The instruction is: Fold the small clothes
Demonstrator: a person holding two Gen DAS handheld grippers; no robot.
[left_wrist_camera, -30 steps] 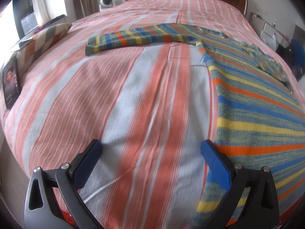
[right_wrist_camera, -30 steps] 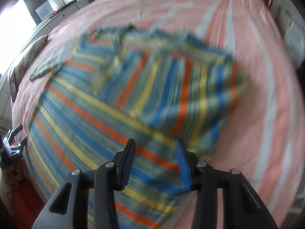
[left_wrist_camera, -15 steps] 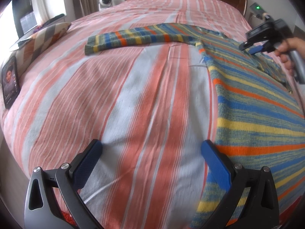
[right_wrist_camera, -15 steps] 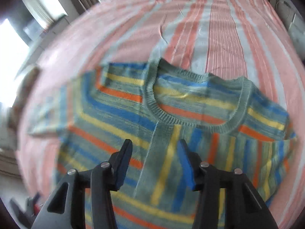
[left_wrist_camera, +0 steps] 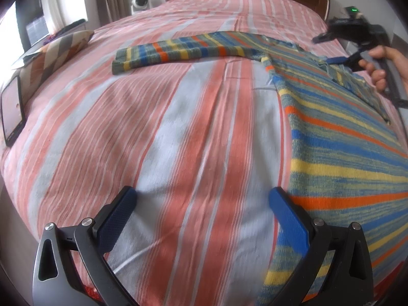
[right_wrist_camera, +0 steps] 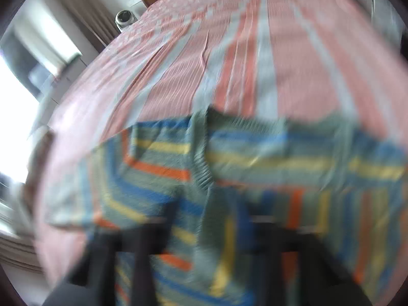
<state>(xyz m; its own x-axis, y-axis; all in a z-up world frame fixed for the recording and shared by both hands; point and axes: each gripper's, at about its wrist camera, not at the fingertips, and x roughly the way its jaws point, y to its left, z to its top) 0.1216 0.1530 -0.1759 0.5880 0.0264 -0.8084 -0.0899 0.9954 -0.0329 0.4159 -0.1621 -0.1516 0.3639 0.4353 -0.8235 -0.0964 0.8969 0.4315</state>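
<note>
Now, from biggest to smallest:

Bed: the bed (left_wrist_camera: 163, 137) has a pink, white and red striped sheet and carries everything.

Sweater: the striped sweater (left_wrist_camera: 339, 137) lies flat on the right side of the bed. Its right sleeve looks folded across the chest already, so the fold has begun.

Left sleeve: the left sleeve (left_wrist_camera: 178, 53) sticks straight out toward the pillow (left_wrist_camera: 58, 53). It is not folded yet.

Step in hand: one side looks done, and the right tongs are letting go near the neck.

Right tongs: the right tongs (left_wrist_camera: 339, 60) hang just over the collar (right_wrist_camera: 204, 168). Their jaws have just been opening. In their own blurry view the jaws stand apart with only flat sweater under them, nothing pinched.

Left tongs: the left tongs (left_wrist_camera: 204, 216) are wide apart and grasp nothing. They hover over bare sheet, with the right jaw just beside the sweater's side edge.

Next move: I think the left sleeve needs folding in. That calls for a pinch near its cuff and a careful carry across the chest, so the flat part does not bunch up.

Writing: a tablet (left_wrist_camera: 11, 117) lies by the pillow, but no words can be read anywhere.
</note>
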